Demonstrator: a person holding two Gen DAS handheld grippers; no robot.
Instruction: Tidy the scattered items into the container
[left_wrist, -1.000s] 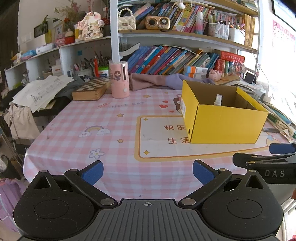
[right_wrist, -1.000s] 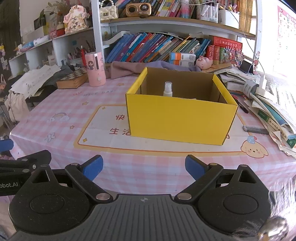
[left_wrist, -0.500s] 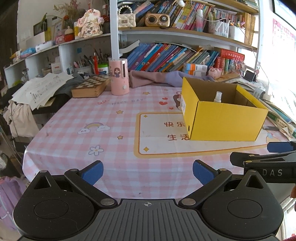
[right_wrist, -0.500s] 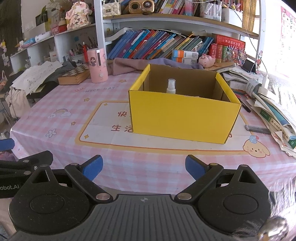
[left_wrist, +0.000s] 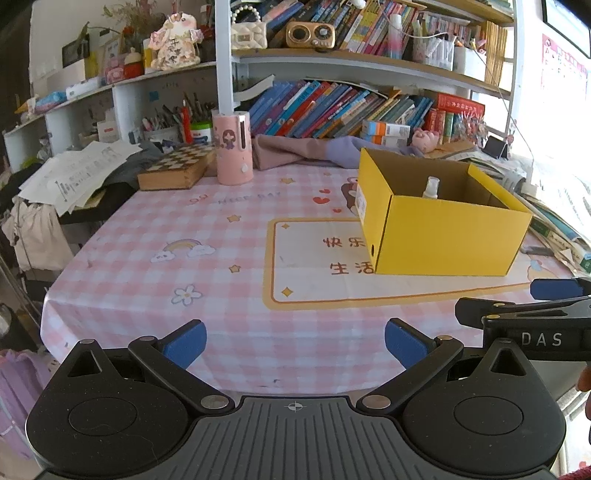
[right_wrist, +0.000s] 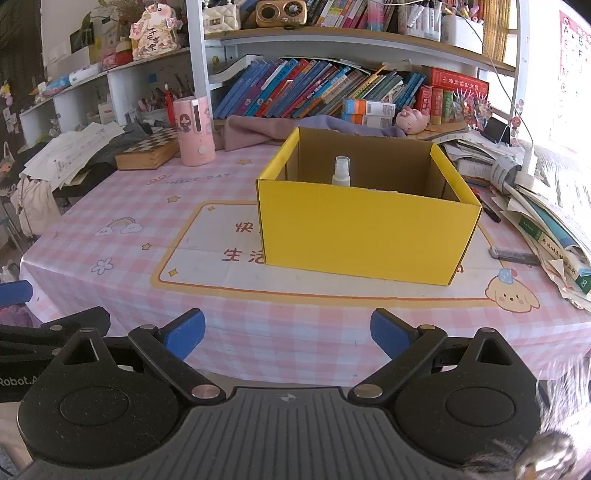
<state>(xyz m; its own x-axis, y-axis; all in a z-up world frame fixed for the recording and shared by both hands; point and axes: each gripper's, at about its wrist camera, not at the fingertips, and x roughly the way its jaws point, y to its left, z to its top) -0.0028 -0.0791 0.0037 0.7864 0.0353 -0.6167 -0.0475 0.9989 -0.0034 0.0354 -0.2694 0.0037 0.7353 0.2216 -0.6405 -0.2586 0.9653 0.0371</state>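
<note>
A yellow cardboard box stands open-topped on the pink checked tablecloth. Inside it a small white spray bottle stands upright near the back wall. My left gripper hangs open over the table's near edge, nothing between its blue pads. My right gripper is open too, held back from the box's front wall and holding nothing. Each gripper shows at the other's side: the right one and the left one.
A pink cylindrical holder and a wooden chessboard box sit at the table's back left. Cloth, bookshelves and a stack of books and papers line the back and right. A dark pen lies right of the box.
Both grippers have drawn back and slightly up from the table, so the box looks smaller and farther. Both stay open. The box and bottle have not moved.
</note>
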